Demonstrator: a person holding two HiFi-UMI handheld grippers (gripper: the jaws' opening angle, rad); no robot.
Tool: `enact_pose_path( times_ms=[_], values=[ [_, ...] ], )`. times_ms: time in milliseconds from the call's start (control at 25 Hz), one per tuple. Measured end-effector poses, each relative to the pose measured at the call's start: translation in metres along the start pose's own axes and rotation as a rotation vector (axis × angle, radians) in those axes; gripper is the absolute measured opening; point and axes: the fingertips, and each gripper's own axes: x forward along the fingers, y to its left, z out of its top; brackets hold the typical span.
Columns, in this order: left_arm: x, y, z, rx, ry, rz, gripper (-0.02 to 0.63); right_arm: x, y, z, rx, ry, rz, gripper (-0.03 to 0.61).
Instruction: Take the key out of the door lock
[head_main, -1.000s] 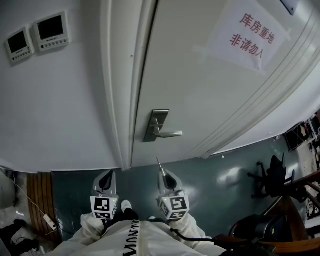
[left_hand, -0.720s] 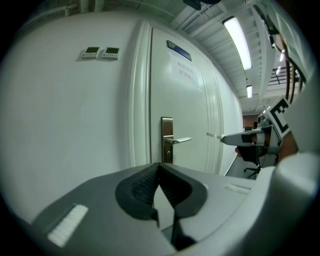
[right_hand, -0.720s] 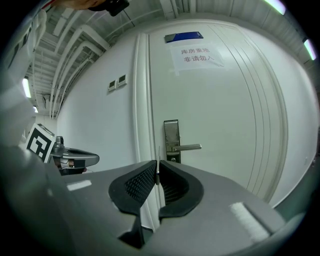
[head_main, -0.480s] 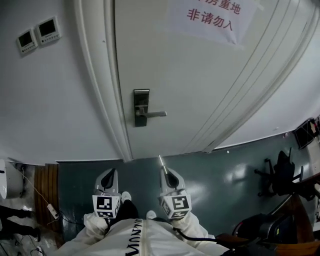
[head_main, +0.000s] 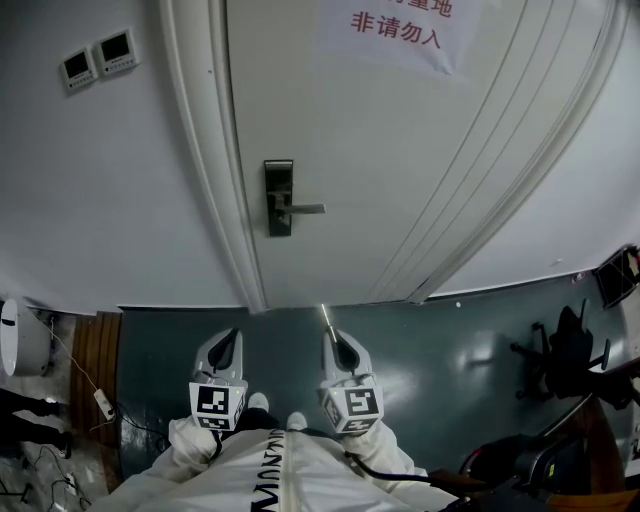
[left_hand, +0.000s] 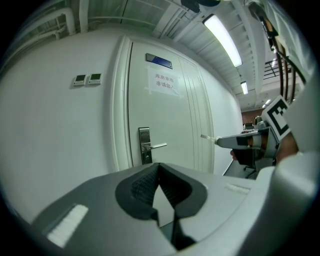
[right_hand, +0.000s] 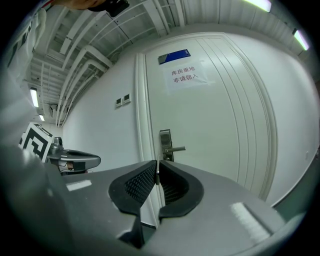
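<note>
- Since a second ago the tall brushed-steel lock plate (head_main: 279, 197) has shrunk in the head view and slid up the frame. More of the dark green-grey floor (head_main: 450, 340) now shows between us and the white panelled door (head_main: 400, 150). We read this as backing off from the door.
- The white paper notice with red characters (head_main: 395, 30) has slipped towards the top edge, which fits the same retreat.
- The right gripper (head_main: 331, 338) has its jaws pinched narrow on a slim silver metal key (head_main: 323, 317). The key sticks out past the tips, pointing at the door.
- The left gripper (head_main: 229, 340) has its jaw tips closed together with nothing between them. It is level with the right gripper and just beside it.
- The key is well apart from the lock plate, below it and a little to its right in the head view. Open floor lies between them.
- The straight steel lever handle (head_main: 305, 209) juts right from the plate. No key shows at the plate, though it is small at this range.
- Our judgement is that the key is out of the lock and the task is all but finished.
</note>
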Motion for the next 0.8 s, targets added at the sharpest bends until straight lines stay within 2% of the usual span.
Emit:
enact_pose_path(
  times_ms=[360, 800],
  values=[
    [-0.002, 0.012, 0.007, 0.003, -0.007, -0.021, 0.0, 0.009, 0.016, 0.001, -0.002, 0.022, -0.005, 0.023],
    [-0.005, 0.033, -0.003, -0.023, 0.01, -0.01, 0.0, 0.026, 0.033, -0.006, -0.02, 0.05, 0.006, 0.023]
  ],
)
